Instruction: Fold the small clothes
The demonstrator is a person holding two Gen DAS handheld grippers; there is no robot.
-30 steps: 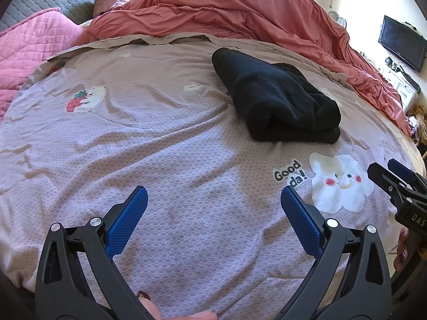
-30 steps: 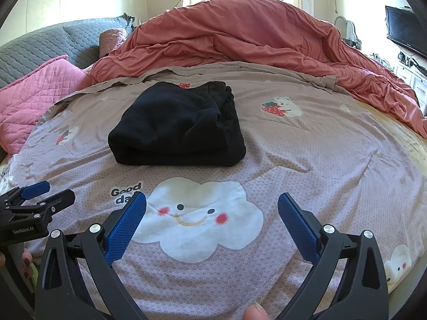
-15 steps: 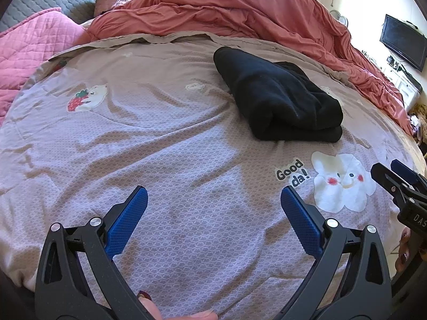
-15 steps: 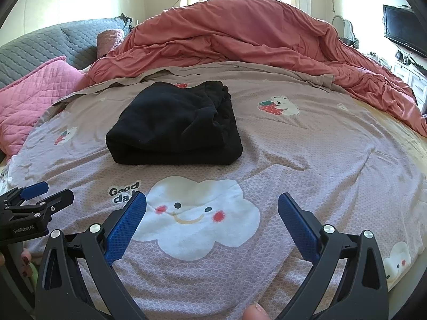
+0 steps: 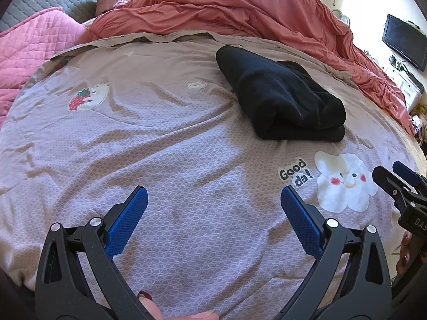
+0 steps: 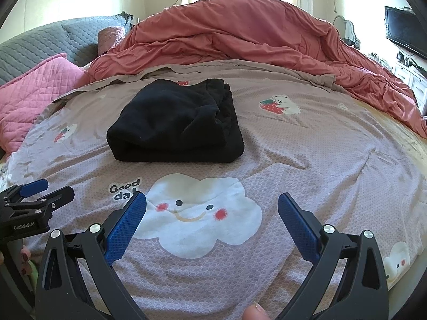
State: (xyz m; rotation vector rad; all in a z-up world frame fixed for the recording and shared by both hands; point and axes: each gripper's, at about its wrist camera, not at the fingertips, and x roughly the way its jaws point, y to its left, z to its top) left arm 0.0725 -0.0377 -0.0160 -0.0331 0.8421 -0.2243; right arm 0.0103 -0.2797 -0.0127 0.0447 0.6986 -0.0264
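Black garment (image 6: 176, 122) lies on the bed (image 6: 333, 165) as a compact folded bundle, layered edge facing the cameras; folding looks largely done. Left gripper (image 5: 213, 200): fingers wide, empty, hovering over bare bedspread. Right gripper (image 6: 212, 205): fingers wide, empty, over the cloud print (image 6: 202, 213). In the left wrist view the bundle sits at about 1 o'clock, well apart from the fingers; in the right wrist view at about 11 o'clock, beyond the cloud print, also apart. If the bundle needs another fold or squaring, judgement: approach low from the near edge, pinch all layers together at the two near corners, lift little, and lay the fabric over evenly so thick layers do not slip or bulge.
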